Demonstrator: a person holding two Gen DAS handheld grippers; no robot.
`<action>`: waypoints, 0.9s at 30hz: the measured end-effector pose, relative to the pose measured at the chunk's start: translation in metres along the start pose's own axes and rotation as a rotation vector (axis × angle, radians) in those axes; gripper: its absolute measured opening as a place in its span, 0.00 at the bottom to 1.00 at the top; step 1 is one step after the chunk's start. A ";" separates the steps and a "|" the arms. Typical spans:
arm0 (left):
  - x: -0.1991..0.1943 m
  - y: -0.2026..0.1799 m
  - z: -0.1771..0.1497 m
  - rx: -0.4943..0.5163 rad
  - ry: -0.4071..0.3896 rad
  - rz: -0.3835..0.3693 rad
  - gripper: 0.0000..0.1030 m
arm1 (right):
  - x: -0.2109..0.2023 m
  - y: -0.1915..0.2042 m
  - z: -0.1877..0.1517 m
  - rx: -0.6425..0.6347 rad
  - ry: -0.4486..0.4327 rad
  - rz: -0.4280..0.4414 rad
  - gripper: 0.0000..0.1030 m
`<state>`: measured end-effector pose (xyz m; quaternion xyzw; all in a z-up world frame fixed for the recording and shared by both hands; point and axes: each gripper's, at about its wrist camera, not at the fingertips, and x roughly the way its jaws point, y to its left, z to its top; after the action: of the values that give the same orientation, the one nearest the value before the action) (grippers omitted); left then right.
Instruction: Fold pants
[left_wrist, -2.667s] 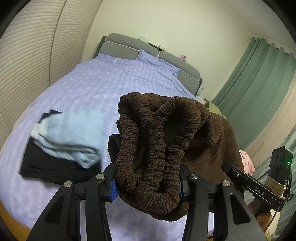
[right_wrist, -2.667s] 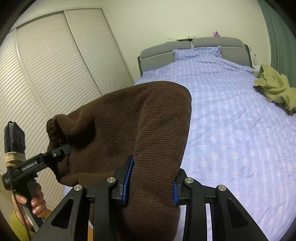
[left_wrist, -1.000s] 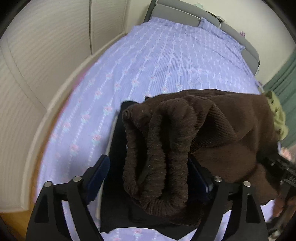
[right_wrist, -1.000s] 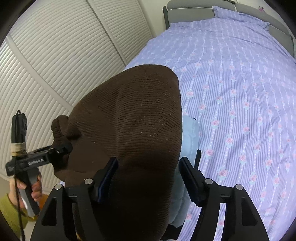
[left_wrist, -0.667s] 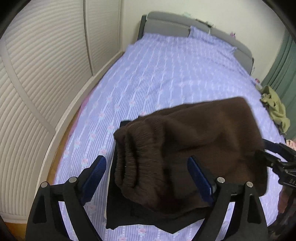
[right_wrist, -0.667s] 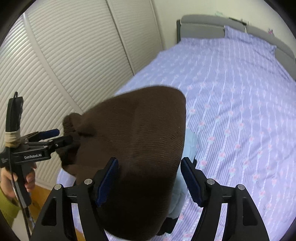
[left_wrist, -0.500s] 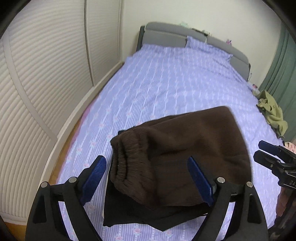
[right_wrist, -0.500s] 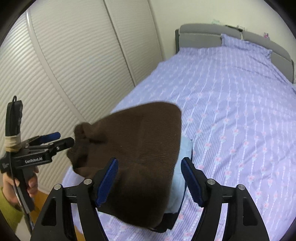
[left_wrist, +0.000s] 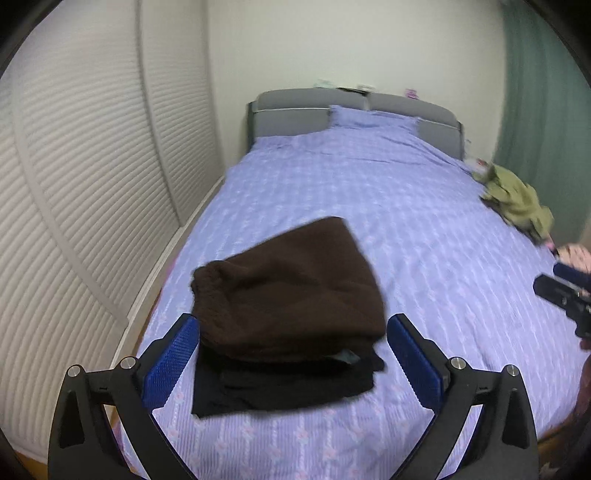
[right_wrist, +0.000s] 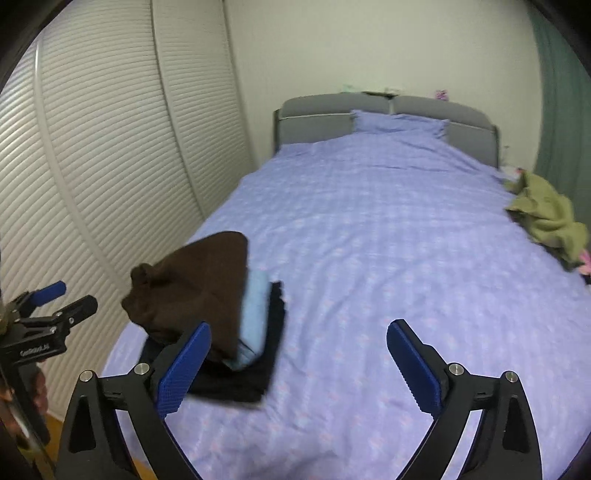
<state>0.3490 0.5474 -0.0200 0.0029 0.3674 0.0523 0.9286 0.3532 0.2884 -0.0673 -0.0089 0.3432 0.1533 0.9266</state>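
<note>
The folded brown pants are seen lying atop a stack (light-blue and black garments beneath) on the bed, beyond both grippers; the left gripper and right gripper are spread wide, nothing held.

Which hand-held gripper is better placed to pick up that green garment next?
Probably the right hand-held gripper. It is open and empty, and the crumpled green garment lies toward the bed's right edge. The left hand-held gripper is also open but faces the brown pants on the pile.
</note>
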 end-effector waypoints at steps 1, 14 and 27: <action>-0.009 -0.010 -0.004 0.019 -0.008 -0.004 1.00 | -0.015 -0.005 -0.006 -0.006 -0.009 -0.022 0.94; -0.125 -0.114 -0.049 0.021 -0.100 -0.065 1.00 | -0.149 -0.056 -0.065 -0.012 -0.071 -0.087 0.94; -0.206 -0.197 -0.096 0.056 -0.145 -0.095 1.00 | -0.255 -0.117 -0.130 0.018 -0.134 -0.144 0.94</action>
<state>0.1528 0.3279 0.0421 0.0150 0.3000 -0.0025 0.9538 0.1214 0.0906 -0.0145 -0.0149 0.2804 0.0835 0.9561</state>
